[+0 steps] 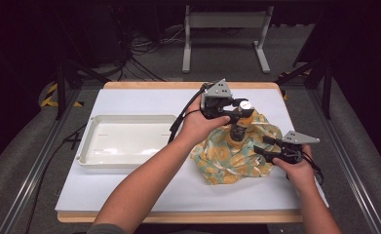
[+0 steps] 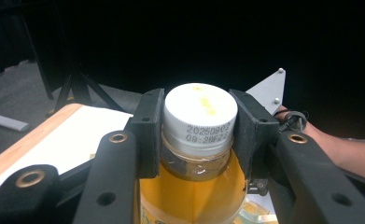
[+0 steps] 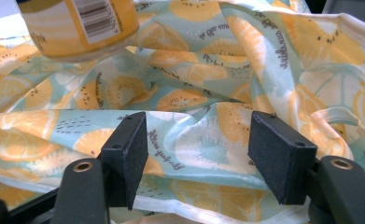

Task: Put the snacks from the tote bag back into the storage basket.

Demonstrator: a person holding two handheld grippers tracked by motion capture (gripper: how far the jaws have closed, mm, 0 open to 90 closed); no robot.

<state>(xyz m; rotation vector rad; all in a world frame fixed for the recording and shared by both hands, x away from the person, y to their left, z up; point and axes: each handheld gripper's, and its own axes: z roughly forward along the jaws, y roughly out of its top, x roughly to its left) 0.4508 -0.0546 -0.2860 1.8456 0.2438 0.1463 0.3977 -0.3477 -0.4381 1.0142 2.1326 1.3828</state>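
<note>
A bottle of orange drink with a white cap stands upright over a crumpled cloth printed with citrus slices. My left gripper is shut on the bottle's cap and neck, one pad on each side. Whether the bottle's base touches the cloth I cannot tell. My right gripper is open at the cloth's right edge, low over the fabric. Its pads frame a fold without pinching it.
A shallow white tray lies to the left on the white mat that covers the wooden table. The right gripper's grey plate shows behind the bottle. Dark floor, cables and a metal stand lie beyond the table.
</note>
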